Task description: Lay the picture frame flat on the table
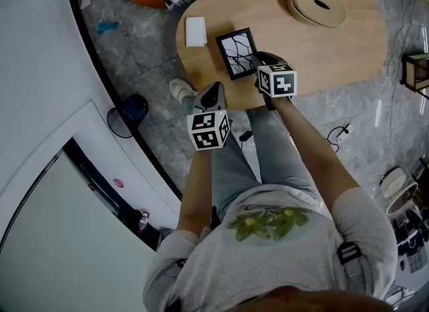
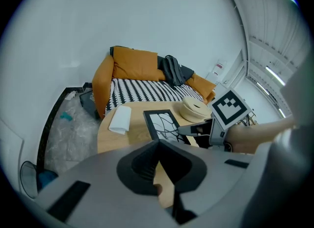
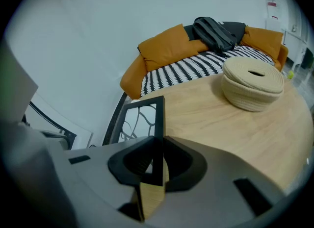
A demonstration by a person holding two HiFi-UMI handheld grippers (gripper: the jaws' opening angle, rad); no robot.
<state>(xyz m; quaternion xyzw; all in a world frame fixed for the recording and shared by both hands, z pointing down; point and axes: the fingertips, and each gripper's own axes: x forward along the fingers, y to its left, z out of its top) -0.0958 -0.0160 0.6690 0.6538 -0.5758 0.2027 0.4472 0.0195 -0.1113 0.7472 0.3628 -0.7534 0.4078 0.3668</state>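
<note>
A black picture frame (image 1: pixel 236 52) with a white branch-pattern picture is at the near side of the oval wooden table (image 1: pixel 335 56). My right gripper (image 1: pixel 263 58) is shut on the frame's right edge, and the right gripper view shows that edge (image 3: pixel 158 119) pinched between the jaws. From the left gripper view the frame (image 2: pixel 162 124) looks tilted, with the right gripper (image 2: pixel 189 130) at its side. I cannot tell whether its lower edge touches the wood. My left gripper (image 1: pixel 214 89) hovers at the table's near edge, left of the frame, shut on nothing (image 2: pixel 158 146).
A folded white cloth (image 1: pixel 196 31) lies left of and behind the frame. A lidded woven basket (image 1: pixel 317 2) sits at the far right of the table. An orange sofa (image 2: pixel 142 82) with a striped cover stands beyond the table. A black fan-like object (image 1: pixel 131 111) is on the floor at the left.
</note>
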